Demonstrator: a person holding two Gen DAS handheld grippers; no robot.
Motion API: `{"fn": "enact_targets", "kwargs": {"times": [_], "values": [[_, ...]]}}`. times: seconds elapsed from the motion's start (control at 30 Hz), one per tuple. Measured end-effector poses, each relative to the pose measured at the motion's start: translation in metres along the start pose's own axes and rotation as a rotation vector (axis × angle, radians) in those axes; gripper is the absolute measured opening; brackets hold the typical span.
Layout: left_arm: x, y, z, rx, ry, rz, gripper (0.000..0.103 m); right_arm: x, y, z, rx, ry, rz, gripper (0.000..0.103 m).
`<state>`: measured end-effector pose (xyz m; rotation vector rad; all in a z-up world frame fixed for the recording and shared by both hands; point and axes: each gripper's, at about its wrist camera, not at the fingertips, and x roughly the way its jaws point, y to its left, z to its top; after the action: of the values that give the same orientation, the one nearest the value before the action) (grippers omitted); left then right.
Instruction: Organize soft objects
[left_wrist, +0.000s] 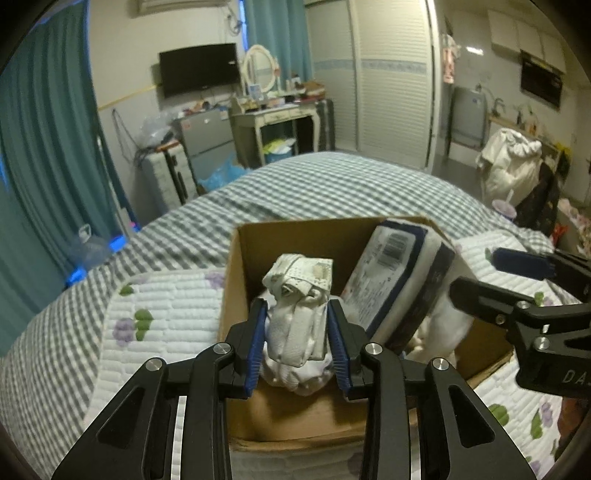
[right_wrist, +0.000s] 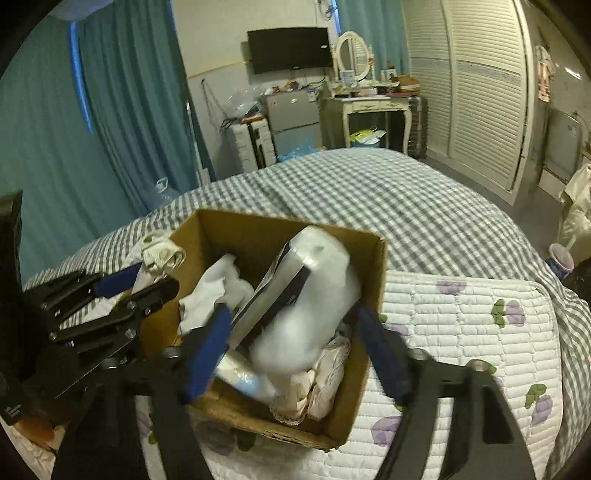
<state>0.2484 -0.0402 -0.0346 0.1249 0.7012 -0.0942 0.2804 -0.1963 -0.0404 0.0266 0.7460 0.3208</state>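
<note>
My left gripper (left_wrist: 297, 334) pinches sock bundle (left_wrist: 297, 295) upright above box (left_wrist: 236, 295); right gripper (right_wrist: 295, 350) spread, idle.

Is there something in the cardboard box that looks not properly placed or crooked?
Yes. The wrapped tissue pack leans diagonally in the cardboard box, its top end above the rim, resting on loose white cloth instead of lying flat.
</note>
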Motion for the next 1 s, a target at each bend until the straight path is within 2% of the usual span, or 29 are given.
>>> {"fn": "enact_targets", "kwargs": {"times": [0.07,0.1,0.13,0.3,0.5,0.57,0.6,0.7,0.73,0.9,1.0], "values": [[-0.006,-0.002,0.005,0.006,0.004,0.013,0.053,-0.008,0.0,0.004,0.007,-0.009,-0.016,0.075],[-0.007,-0.002,0.005,0.006,-0.001,0.022,0.068,-0.014,0.002,0.006,0.011,-0.017,-0.022,0.075],[-0.015,-0.002,0.007,0.009,-0.02,0.035,0.074,-0.021,0.002,0.008,0.017,-0.027,-0.024,0.075],[-0.075,-0.008,0.025,0.035,-0.11,0.086,0.075,-0.071,0.008,0.021,0.022,-0.096,-0.033,0.075],[-0.188,-0.011,0.045,0.034,-0.278,0.116,0.075,-0.18,0.031,0.037,-0.012,-0.248,-0.029,0.075],[-0.227,-0.012,0.047,0.036,-0.337,0.126,0.081,-0.22,0.04,0.039,-0.027,-0.307,-0.029,0.079],[-0.252,-0.012,0.047,0.032,-0.381,0.135,0.089,-0.237,0.045,0.039,-0.033,-0.332,-0.03,0.08],[-0.31,-0.012,0.042,0.024,-0.486,0.14,0.092,-0.305,0.061,0.034,-0.061,-0.437,-0.042,0.083],[-0.331,-0.011,0.038,0.021,-0.515,0.134,0.098,-0.321,0.066,0.031,-0.068,-0.46,-0.045,0.086],[-0.384,-0.009,0.016,-0.005,-0.617,0.113,0.101,-0.389,0.082,0.006,-0.097,-0.571,-0.075,0.103],[-0.391,-0.006,-0.001,-0.022,-0.637,0.106,0.101,-0.405,0.084,-0.019,-0.08,-0.611,-0.071,0.103]]}}
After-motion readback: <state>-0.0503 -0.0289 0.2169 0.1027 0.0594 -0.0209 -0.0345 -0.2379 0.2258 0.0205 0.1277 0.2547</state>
